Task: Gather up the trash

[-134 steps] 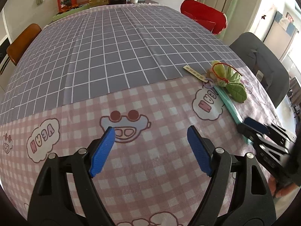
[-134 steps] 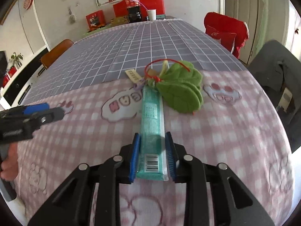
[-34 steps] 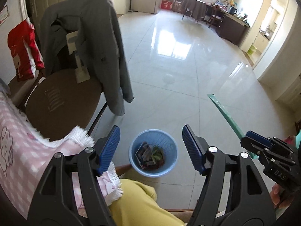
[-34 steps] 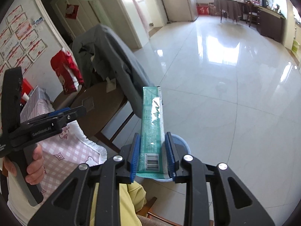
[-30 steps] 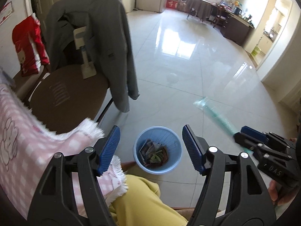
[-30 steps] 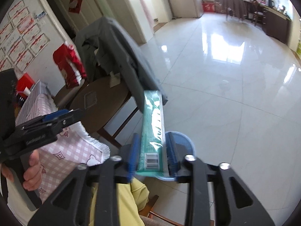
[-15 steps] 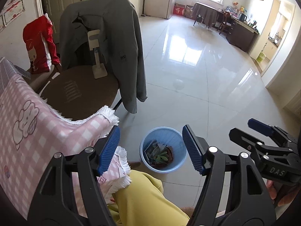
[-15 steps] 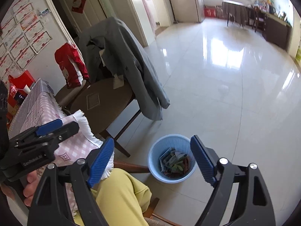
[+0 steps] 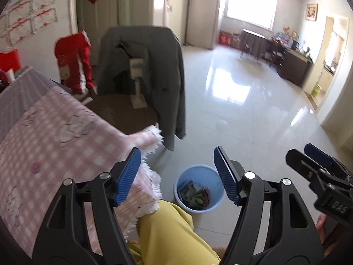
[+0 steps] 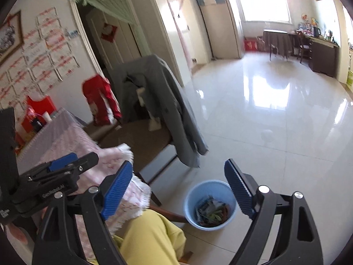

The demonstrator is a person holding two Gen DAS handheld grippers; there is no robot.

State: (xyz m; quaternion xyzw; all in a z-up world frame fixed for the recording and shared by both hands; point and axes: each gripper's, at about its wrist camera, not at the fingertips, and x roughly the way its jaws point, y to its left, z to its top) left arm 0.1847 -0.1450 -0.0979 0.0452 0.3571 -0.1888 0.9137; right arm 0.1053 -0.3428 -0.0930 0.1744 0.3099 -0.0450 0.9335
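A light-blue waste bin (image 9: 187,207) (image 10: 192,218) stands on the tiled floor beside the table corner. It holds crumpled wrappers and green leaves (image 9: 195,196) (image 10: 211,212). My left gripper (image 9: 176,154) hangs open above the bin with nothing between its blue pads. My right gripper (image 10: 178,165) is above the bin too; its jaws are opening wide and are empty. Each gripper shows in the other's view: the right gripper (image 9: 317,161) at the right edge, the left gripper (image 10: 66,161) at the left.
The table with the pink checked cloth (image 9: 55,143) (image 10: 72,145) lies to the left, its fringe near the bin. A chair draped with a grey jacket (image 9: 154,66) (image 10: 158,92) stands behind. A person's yellow trouser leg (image 9: 172,231) (image 10: 150,234) is below. Shiny floor spreads to the right.
The long green packet has left the right gripper's jaws, which have spread wide. Both grippers have risen and swung toward the table, so more of the cloth shows.
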